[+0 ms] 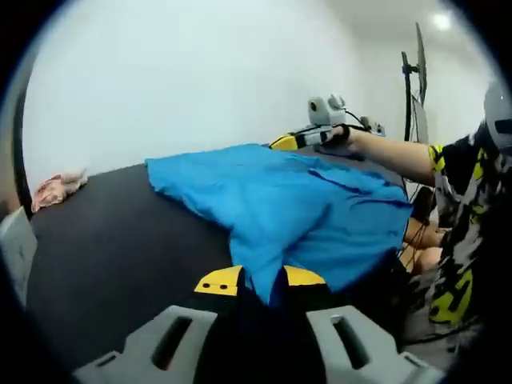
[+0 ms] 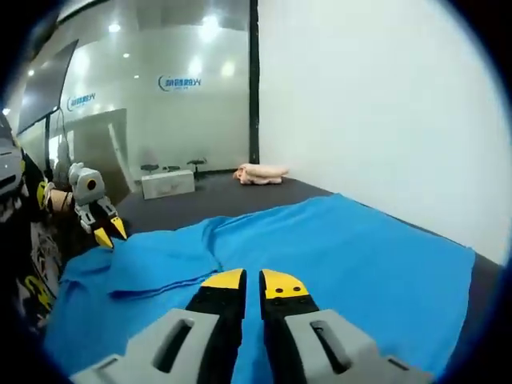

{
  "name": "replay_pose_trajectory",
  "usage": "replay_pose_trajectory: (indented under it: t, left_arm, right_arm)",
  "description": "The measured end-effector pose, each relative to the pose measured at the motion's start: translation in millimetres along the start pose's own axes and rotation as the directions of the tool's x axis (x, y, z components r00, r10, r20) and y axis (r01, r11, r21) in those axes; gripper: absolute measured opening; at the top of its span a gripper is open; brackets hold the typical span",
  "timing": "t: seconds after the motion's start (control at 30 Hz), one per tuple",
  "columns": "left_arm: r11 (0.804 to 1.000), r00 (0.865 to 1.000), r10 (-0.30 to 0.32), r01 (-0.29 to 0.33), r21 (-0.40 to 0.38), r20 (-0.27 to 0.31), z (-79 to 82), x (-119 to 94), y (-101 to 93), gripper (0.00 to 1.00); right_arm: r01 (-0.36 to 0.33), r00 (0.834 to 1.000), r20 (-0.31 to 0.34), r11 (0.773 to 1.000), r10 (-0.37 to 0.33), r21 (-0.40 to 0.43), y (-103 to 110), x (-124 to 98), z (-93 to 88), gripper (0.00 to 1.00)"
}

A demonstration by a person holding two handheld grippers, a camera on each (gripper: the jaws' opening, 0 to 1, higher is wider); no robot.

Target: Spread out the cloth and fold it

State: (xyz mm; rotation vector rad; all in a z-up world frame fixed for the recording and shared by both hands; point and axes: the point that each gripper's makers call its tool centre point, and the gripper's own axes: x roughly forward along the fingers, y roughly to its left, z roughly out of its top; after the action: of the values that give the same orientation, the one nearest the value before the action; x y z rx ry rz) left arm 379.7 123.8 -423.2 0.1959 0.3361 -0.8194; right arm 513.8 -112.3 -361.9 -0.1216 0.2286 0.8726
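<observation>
A blue cloth (image 1: 304,200) lies spread and rumpled over a black table (image 1: 136,232). In the left gripper view my left gripper (image 1: 262,280) sits at the near corner, its yellow-tipped jaws closed on a bunched point of the cloth. My right gripper (image 1: 284,142), held in a person's hand, grips the cloth's far edge. In the right gripper view the cloth (image 2: 360,256) stretches ahead with a folded-over flap at its left. There my right gripper (image 2: 252,282) has its jaws almost together over the cloth's edge. My left gripper (image 2: 110,232) stands at the far left corner.
A pink rag (image 1: 56,190) lies at the table's far end, also the pink rag (image 2: 260,174) near the white wall. The person (image 1: 468,208) stands at the table's right side. A monitor stand (image 1: 416,72) rises behind.
</observation>
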Motion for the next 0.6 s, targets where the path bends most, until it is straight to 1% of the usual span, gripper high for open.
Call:
replay_pose_trajectory:
  t: [0.03, 0.07, 0.1, 0.13, 0.17, 0.2, 0.23, 0.27, 0.3, 0.33, 0.37, 0.4, 0.43, 0.47, 0.5, 0.53, 0.57, 0.6]
  left_arm:
    - [1.0, 1.0, 0.001, -0.001, 0.023, -0.002, 0.2, -2.5, 0.2, 0.21]
    - [1.0, 1.0, -0.005, 0.005, 0.011, -0.004, -1.2, -3.3, 0.1, 0.22]
    - [1.0, 1.0, -0.022, 0.022, -0.023, -0.005, -4.4, -3.4, -1.6, 0.21]
    - [0.995, 0.999, -0.043, 0.042, -0.085, -0.005, -10.5, -2.5, -4.7, 0.21]
    - [0.994, 0.999, -0.034, 0.036, -0.107, 0.024, -7.7, -2.2, -3.2, 0.21]
    - [0.993, 0.999, -0.04, 0.043, -0.112, 0.027, -8.9, -2.3, -3.3, 0.18]
    - [0.986, 0.998, -0.051, 0.055, -0.158, 0.029, -9.0, -2.3, -6.0, 0.14]
    - [0.982, 0.998, -0.058, 0.062, -0.177, 0.031, -9.0, -2.2, -7.5, 0.09]
    - [0.978, 0.997, -0.07, 0.076, -0.194, 0.036, -9.4, -1.9, -10.0, 0.05]
    - [0.979, 0.998, -0.058, 0.064, -0.193, 0.037, -9.2, -2.6, -7.8, 0.04]
    - [0.98, 0.997, -0.062, 0.067, -0.19, 0.035, -9.3, -4.2, -7.6, 0.04]
    - [0.974, 0.997, -0.071, 0.077, -0.211, 0.032, -8.8, -6.5, -7.3, 0.04]
    - [0.964, 0.997, -0.077, 0.081, -0.253, 0.028, -8.9, -8.6, -6.2, 0.04]
    - [0.96, 0.997, -0.081, 0.083, -0.266, 0.02, -8.7, -12.5, -3.0, 0.04]
    - [0.963, 0.997, -0.073, 0.076, -0.257, 0.021, -7.9, -15.0, 0.2, 0.05]
    - [0.97, 0.999, -0.039, 0.044, -0.238, 0.025, -8.2, -17.1, 9.4, 0.05]
    - [0.973, 0.999, -0.028, 0.033, -0.228, 0.023, -10.4, -17.6, 12.8, 0.05]
    - [0.972, 0.999, -0.026, 0.03, -0.233, 0.019, -13.5, -17.6, 14.7, 0.05]
  right_arm:
    - [0.006, 1.0, 0.002, 1.0, -0.006, -0.004, -2.0, -6.5, 0.8, 0.06]
    - [0.016, 1.0, 0.007, 1.0, -0.016, -0.013, 0.2, -11.9, 0.6, 0.06]
    - [0.027, 1.0, 0.015, 0.999, -0.026, -0.018, 1.8, -20.6, 0.9, 0.06]
    - [0.036, 0.999, 0.02, 0.999, -0.036, -0.022, -0.7, -27.2, 1.5, 0.06]
    - [0.058, 0.998, 0.034, 0.998, -0.057, -0.022, -7.9, -39.1, 2.8, 0.06]
    - [0.067, 0.997, 0.041, 0.998, -0.067, -0.02, -10.0, -43.2, 3.5, 0.06]
    - [0.089, 0.994, 0.058, 0.996, -0.088, -0.018, -12.8, -56.2, 4.2, 0.06]
    - [0.1, 0.993, 0.072, 0.995, -0.098, -0.02, -14.1, -65.5, 5.2, 0.06]
    - [0.126, 0.988, 0.097, 0.992, -0.124, -0.011, -16.8, -79.8, 7.1, 0.06]
    - [0.145, 0.983, 0.114, 0.989, -0.145, 0.006, -18.3, -89.3, 7.9, 0.06]
    - [0.156, 0.977, 0.141, 0.987, -0.158, 0.028, -19.6, -102.1, 9.0, 0.06]
    - [0.157, 0.976, 0.147, 0.987, -0.16, 0.032, -16.1, -113.4, 6.5, 0.06]
    - [0.163, 0.974, 0.151, 0.986, -0.166, 0.036, -15.4, -118.8, 5.3, 0.06]
    - [0.165, 0.974, 0.151, 0.986, -0.168, 0.034, -13.9, -123.0, 3.3, 0.06]
    - [0.171, 0.975, 0.144, 0.985, -0.172, 0.024, -12.7, -125.4, 0.5, 0.06]
    - [0.181, 0.976, 0.119, 0.984, -0.18, 0.005, -11.5, -127.2, -5.2, 0.06]
    - [0.185, 0.978, 0.103, 0.983, -0.183, -0.009, -9.7, -127.6, -9.0, 0.06]
    - [0.185, 0.979, 0.089, 0.983, -0.183, -0.017, -7.3, -127.6, -13.1, 0.06]
